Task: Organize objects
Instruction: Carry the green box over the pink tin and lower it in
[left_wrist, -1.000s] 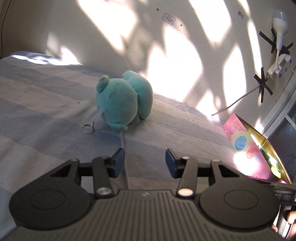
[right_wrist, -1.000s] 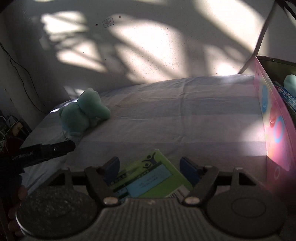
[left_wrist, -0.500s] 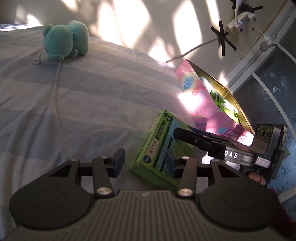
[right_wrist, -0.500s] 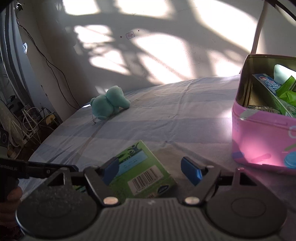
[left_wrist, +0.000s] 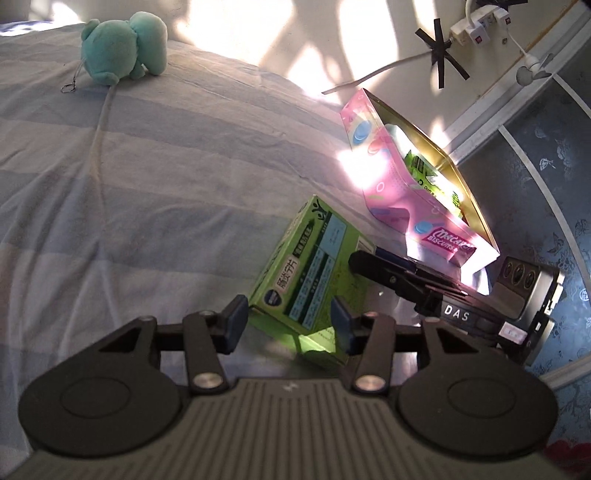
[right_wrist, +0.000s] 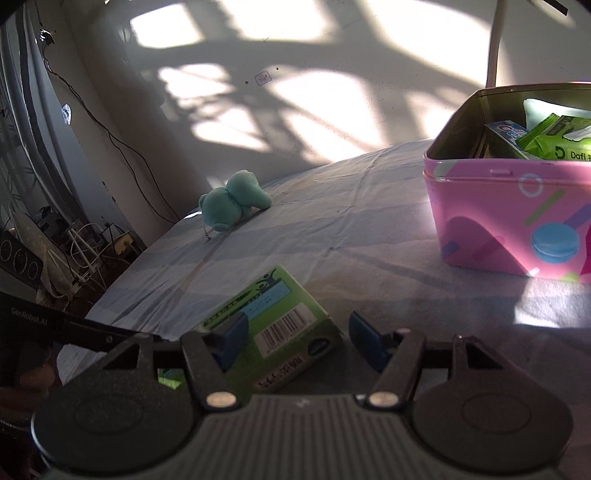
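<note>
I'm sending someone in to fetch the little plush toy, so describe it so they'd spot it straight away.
Start at the striped bedsheet and look to its far edge, near the sunlit wall. The plush toy lies there alone, well away from the pink tin and the green box. It is the only soft, rounded teal thing, with a small key ring attached.

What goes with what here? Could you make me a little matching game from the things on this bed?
Things:
1. plush toy
2. green box
3. pink tin
4. striped sheet

Descriptions:
A. open-topped, packets inside
B. lying flat, barcode showing
C. teal, near the wall
D. spread beneath everything

Pairs: 1-C, 2-B, 3-A, 4-D
</note>
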